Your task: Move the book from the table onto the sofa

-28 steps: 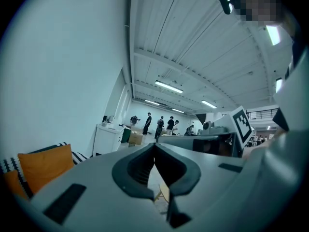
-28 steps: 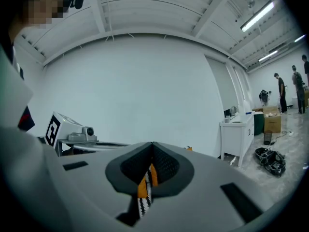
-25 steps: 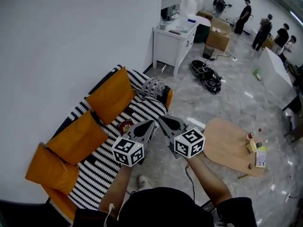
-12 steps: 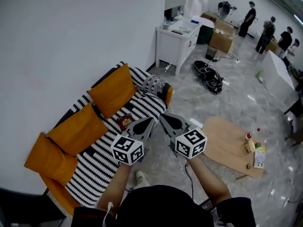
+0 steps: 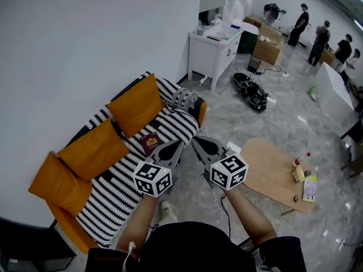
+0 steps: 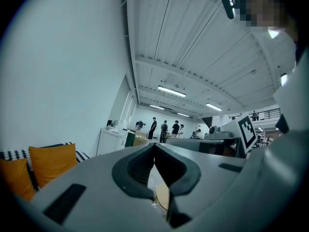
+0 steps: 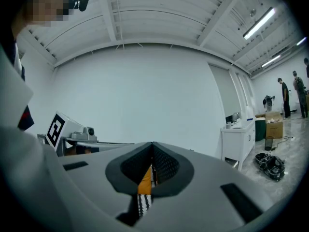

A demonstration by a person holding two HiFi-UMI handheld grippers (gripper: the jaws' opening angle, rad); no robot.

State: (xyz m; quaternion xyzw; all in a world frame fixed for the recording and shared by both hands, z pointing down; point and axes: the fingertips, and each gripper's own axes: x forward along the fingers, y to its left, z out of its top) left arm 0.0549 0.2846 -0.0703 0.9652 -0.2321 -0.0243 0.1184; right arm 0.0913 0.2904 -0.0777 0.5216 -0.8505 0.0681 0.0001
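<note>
Currently both grippers are held level in front of the person, side by side, over the floor between the sofa point(image 5: 118, 192) and the table point(image 5: 265, 162). Their tips angle toward each other and sit near one another without touching.

Left gripper point(image 5: 179, 145): jaws pressed fully together, nothing held. Its own view shows only a thin slit between the pads, with a sliver of tan tabletop visible through it.

Right gripper point(image 5: 194, 140): jaws likewise closed, empty. Its own view shows orange cushion fabric and black-and-white stripes through the slit, both well beyond the jaws.

Book point(image 5: 151, 143): dark red cover with a gold emblem, lying flat on the striped seat of the sofa. It sits in front of the cushions point(image 5: 135, 107), roughly below the gap between the far one and the middle one. In the head view it appears just left of the left gripper's tip; no gripper touches it.

Table: low, rounded, wooden, right of the grippers. Small bottles and cartons point(image 5: 304, 178) are grouped at its right end; the rest of the top is bare wood.

Background: white cabinet point(image 5: 214, 49) against the wall past the sofa, dark gear point(image 5: 250, 93) on the floor, several people point(image 5: 323, 38) standing at the far end.
</note>
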